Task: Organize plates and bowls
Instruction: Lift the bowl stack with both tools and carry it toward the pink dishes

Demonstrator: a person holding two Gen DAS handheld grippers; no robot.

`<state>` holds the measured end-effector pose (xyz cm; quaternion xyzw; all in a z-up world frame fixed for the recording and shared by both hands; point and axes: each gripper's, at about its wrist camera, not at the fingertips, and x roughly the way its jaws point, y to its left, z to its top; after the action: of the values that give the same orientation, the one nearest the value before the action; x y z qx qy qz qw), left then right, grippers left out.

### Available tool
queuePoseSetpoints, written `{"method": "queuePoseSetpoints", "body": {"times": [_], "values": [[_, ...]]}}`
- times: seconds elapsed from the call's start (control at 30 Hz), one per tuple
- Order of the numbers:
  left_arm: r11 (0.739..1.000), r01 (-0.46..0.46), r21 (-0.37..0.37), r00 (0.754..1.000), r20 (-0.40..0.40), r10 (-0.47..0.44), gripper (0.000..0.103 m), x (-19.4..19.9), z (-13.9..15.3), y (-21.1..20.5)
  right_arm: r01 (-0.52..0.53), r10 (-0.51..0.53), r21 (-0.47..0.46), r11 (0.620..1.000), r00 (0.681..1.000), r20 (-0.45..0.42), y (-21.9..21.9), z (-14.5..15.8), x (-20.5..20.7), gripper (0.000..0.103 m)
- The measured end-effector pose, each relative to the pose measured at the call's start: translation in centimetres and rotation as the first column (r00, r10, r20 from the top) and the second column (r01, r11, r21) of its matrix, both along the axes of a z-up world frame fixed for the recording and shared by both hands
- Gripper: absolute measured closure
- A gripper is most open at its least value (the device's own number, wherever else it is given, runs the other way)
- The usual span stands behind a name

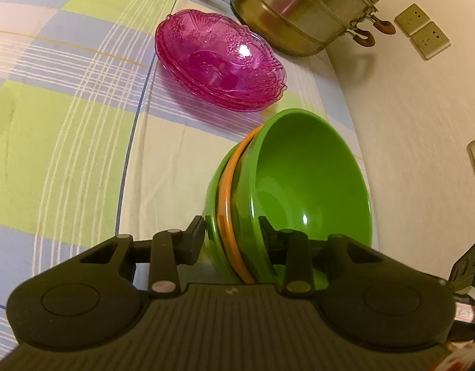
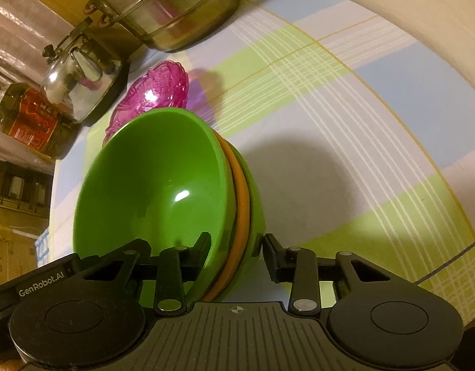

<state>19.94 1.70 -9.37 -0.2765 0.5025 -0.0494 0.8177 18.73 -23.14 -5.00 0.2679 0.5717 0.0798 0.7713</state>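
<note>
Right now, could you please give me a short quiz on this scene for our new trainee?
1. True or false: in the bowl stack, the orange bowl sits between two green ones.
2. What lies on the cloth beyond the stack? A pink glass dishes; B blue cups; C white plates.
3. Fill in: the left claw and the right claw each straddle the stack's ____.
Key: 1 true; 2 A; 3 rim.

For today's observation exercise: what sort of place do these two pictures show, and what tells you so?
Probably a home kitchen or dining corner. A table under a checked cloth carries a steel pot, a kettle and a bottle, beside stacked bowls and pink dishes.
</note>
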Motion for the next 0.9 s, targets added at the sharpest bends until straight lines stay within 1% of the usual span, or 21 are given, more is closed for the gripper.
{"method": "queuePoseSetpoints", "body": {"times": [0.47,0.67,0.9], "values": [[1.000,0.004,-0.016,1.000,-0.017,-0.004,0.071,-0.4,0.2,0.2,0.006,-0.006,-0.012,1.000,1.000,-0.002,0.1,0.3,-0.4,0.070],[1.000,0.004,-0.012,1.000,0.002,-0.004,0.071,-0.9,1.3,0.1,0.004,-0.004,-0.009,1.000,1.000,0.017,0.0,1.0,-0.6,0.070],[1.000,0.002,-0.007,1.000,0.031,-0.002,0.071,-1.3,3.0,0.3,0.001,-0.001,-0.005,1.000,0.999,0.047,0.3,2.5,-0.7,0.070]]}}
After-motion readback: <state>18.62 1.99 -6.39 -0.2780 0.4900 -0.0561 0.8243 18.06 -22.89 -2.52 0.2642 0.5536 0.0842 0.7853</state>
